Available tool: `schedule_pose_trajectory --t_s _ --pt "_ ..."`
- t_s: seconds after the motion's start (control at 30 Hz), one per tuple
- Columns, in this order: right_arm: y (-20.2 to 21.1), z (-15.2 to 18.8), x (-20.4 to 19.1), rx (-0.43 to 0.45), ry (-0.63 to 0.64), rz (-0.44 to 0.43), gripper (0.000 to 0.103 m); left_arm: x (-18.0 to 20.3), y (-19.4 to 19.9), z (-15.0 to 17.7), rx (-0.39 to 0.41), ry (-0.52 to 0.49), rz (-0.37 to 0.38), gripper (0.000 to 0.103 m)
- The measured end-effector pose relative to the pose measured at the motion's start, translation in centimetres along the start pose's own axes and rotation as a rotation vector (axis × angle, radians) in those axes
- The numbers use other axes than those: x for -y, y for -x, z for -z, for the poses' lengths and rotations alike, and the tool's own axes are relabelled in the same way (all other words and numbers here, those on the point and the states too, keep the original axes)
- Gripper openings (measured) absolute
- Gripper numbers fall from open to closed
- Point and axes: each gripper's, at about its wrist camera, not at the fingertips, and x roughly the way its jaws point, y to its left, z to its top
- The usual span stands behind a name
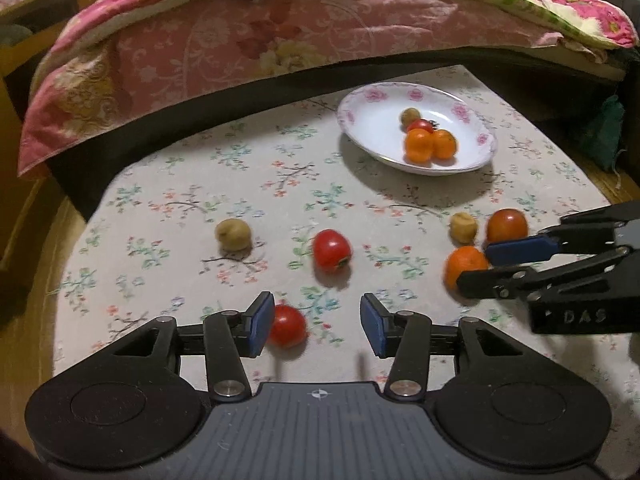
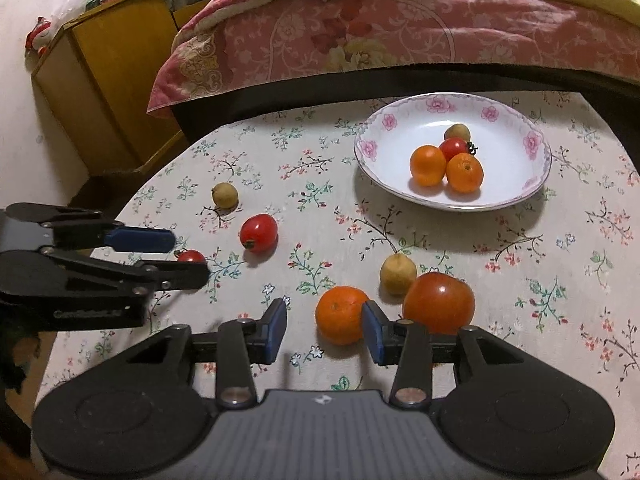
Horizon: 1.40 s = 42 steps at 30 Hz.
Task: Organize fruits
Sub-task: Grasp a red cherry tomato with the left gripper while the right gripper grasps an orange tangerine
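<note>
A white flowered plate (image 1: 360, 120) (image 2: 376, 168) holds two oranges, a small tomato and a tan fruit. My left gripper (image 1: 316, 328) (image 2: 188, 256) is open; a small red tomato (image 1: 286, 326) (image 2: 191, 256) lies by its left finger. My right gripper (image 2: 324, 326) (image 1: 476, 264) is open; an orange (image 2: 340, 314) (image 1: 464, 264) lies against its right finger. Loose on the cloth are a red tomato (image 1: 332, 250) (image 2: 259, 233), a large tomato (image 2: 438, 302) (image 1: 507, 225), and two tan fruits (image 1: 233, 234) (image 2: 398, 273).
The table carries a floral cloth (image 1: 180, 200) (image 2: 560, 260). A bed with a pink quilt (image 1: 240, 40) (image 2: 400, 28) runs along the far edge. A wooden cabinet (image 2: 112, 80) stands at the far left.
</note>
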Motion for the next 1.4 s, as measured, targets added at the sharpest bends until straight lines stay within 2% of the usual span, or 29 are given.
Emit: schedule_pose_trajectory --t_s 0.3,0.4,0.57,0.8,0.97,1.2,1.4 --pt "0.0 -0.1 -0.2 0.014 0.020 0.009 0.035 -0.3 -1.7 0.6 -0.039 -0.005 -0.043 0.055" --pt "0.0 -0.1 -0.3 0.013 0.028 0.007 0.035 -0.6 -2.3 0.8 -0.060 0.012 -0.057 0.044" --pt "-0.2 -0.1 -0.3 0.014 0.044 0.012 0.037 -0.4 -2.4 0.8 -0.065 0.007 -0.056 0.042" --pt "-1.1 -0.1 -0.7 0.007 0.101 0.063 0.048 0.0 -3.2 0.8 -0.078 0.003 -0.038 0.042" --pt "-1.8 -0.3 -0.7 -0.006 0.117 0.076 0.048 -0.3 -3.3 0.8 -0.076 0.014 -0.035 0.045" --pt "-2.5 0.0 -0.7 -0.054 0.113 0.043 0.030 -0.3 -3.3 0.8 -0.076 0.021 -0.034 0.039" --pt "-2.3 0.3 -0.6 -0.055 0.119 0.030 0.030 -0.1 -3.3 0.8 -0.072 0.008 -0.039 0.036"
